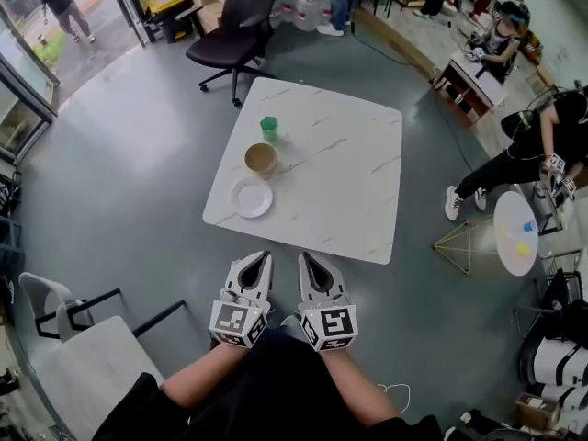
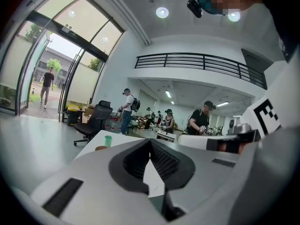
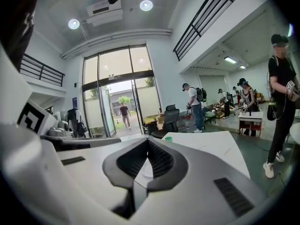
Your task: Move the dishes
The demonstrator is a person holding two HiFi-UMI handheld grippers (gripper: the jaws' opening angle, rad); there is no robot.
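On the left part of the table (image 1: 340, 182) the dishes stand in a near-to-far row: a white plate (image 1: 251, 197) closest to the near edge, a brown bowl (image 1: 261, 159) just beyond it, and a green cup (image 1: 268, 129) farthest, each close to the next. The left gripper (image 1: 257, 263) and the right gripper (image 1: 310, 263) hang side by side short of the table's near edge. Both have their fingers together with nothing between them. This layout fits dishes waiting to be taken up, and it equally fits dishes already set down with the grippers drawn clear, so I cannot judge the stage. Any grasp here would probably need care at the rims. The flat plate offers only a thin edge, while the bowl and cup offer a wall to pinch. The crowding also leaves little room beside each piece. The head view alone shows all three dishes and their spacing. The left gripper view shows its closed fingers (image 2: 154, 161) plainly, but beyond them only the cup (image 2: 108, 140) and a sliver of the bowl (image 2: 101, 148). The right gripper view shows its shut fingers (image 3: 157, 161) and the cup's top (image 3: 168, 138).
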